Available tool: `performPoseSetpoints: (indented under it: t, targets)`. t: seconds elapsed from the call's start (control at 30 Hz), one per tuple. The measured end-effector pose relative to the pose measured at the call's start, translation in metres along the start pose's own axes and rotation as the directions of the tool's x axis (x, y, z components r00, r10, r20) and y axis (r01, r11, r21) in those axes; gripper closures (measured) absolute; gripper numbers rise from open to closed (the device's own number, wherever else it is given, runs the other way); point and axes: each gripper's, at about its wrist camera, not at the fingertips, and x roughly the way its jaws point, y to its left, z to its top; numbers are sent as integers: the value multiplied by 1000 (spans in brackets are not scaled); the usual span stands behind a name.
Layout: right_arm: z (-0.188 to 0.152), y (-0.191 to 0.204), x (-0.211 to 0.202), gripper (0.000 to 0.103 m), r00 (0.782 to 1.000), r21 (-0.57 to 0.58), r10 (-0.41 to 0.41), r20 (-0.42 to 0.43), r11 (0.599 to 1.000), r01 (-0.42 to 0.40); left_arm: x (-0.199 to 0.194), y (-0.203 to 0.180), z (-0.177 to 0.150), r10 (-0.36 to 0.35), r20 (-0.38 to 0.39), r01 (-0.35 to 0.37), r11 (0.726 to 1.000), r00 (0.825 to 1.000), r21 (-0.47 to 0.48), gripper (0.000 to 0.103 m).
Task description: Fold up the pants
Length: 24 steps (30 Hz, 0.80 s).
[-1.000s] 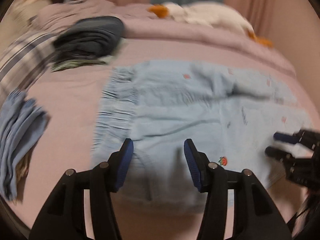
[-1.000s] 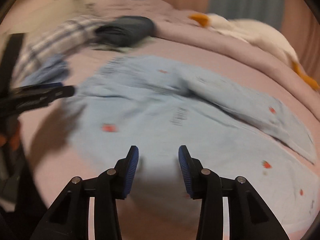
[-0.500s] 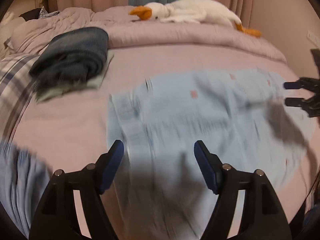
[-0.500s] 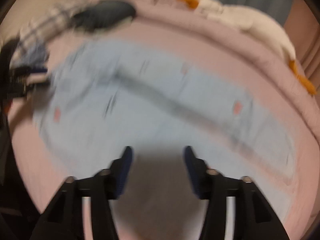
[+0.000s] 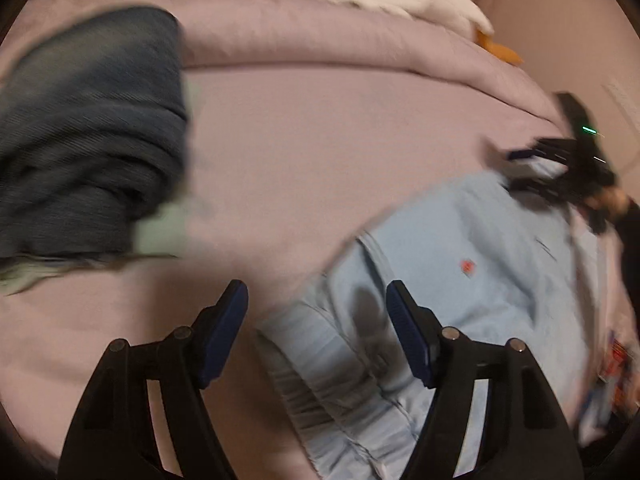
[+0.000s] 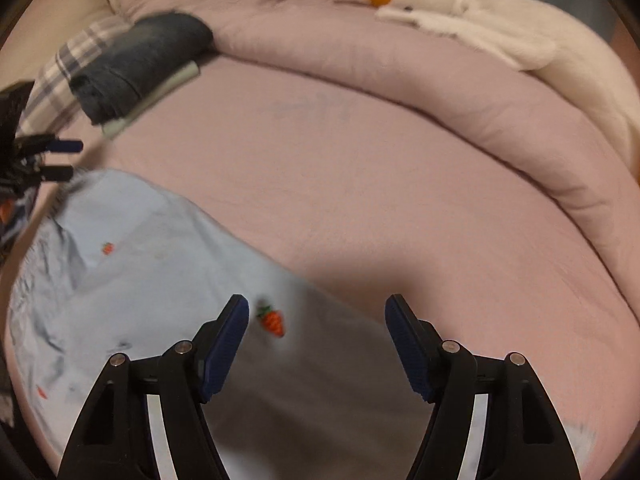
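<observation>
Light blue pants (image 5: 452,280) with small carrot prints lie flat on the pink bed; they also show in the right wrist view (image 6: 152,280). My left gripper (image 5: 318,312) is open and empty above the elastic waistband end. My right gripper (image 6: 316,320) is open and empty above the leg end, near a carrot print (image 6: 273,321). The right gripper appears at the right edge of the left wrist view (image 5: 532,172), and the left gripper at the left edge of the right wrist view (image 6: 60,160).
A folded stack of dark blue clothes (image 5: 88,132) lies to the left, also in the right wrist view (image 6: 140,64), on a plaid cloth (image 6: 68,68). A white plush goose (image 6: 472,20) lies along the rolled pink duvet (image 6: 400,68) at the back.
Both grippers have swung toward the far side of the bed and opened wider. The pants now sit lower and off to the side in each view.
</observation>
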Motion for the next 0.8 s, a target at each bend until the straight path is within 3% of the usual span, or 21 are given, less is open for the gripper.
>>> performPoseSetpoints:
  t: [0.07, 0.2, 0.27, 0.33, 0.43, 0.53, 0.6, 0.67, 0.7, 0.8]
  targets:
    - [-3, -4, 12, 32, 999, -1, 10, -50, 1000, -10, 6, -2, -3, -62, -60, 64, 997, 996, 30, 32]
    - [-10, -15, 22, 35, 992, 55, 93, -88, 995, -88, 8, 2, -8, -89, -111, 91, 996, 990, 9, 41]
    - [-11, -14, 20, 52, 991, 65, 89, -99, 994, -83, 6, -6, -10, -71, -117, 78, 996, 991, 54, 49]
    - [-12, -8, 13, 90, 991, 56, 91, -102, 995, -86, 3, -15, -12, -25, -113, 38, 993, 993, 115, 57]
    - [-16, 13, -4, 93, 996, -14, 55, -64, 998, -56, -4, -30, -14, 26, -77, -13, 985, 997, 171, 66]
    - [-17, 20, -26, 93, 1000, -20, 13, 12, 1000, -13, -1, -38, -14, 90, -29, -83, 978, 996, 189, 68]
    - [-12, 16, -35, 94, 998, -1, -15, 54, 1000, 15, 13, -41, -15, 122, -63, -108, 976, 991, 188, 65]
    - [-12, 16, -26, 94, 999, 12, -34, 24, 999, 34, 21, -48, -13, 174, -64, -158, 968, 983, 196, 57]
    - [-13, 22, -11, 94, 997, -8, -64, -36, 998, 64, 24, -52, -9, 196, -74, -180, 965, 978, 189, 56]
    - [-17, 39, 8, 94, 986, -59, -145, -86, 988, 140, 23, -72, -4, 257, -79, -237, 950, 963, 204, 61]
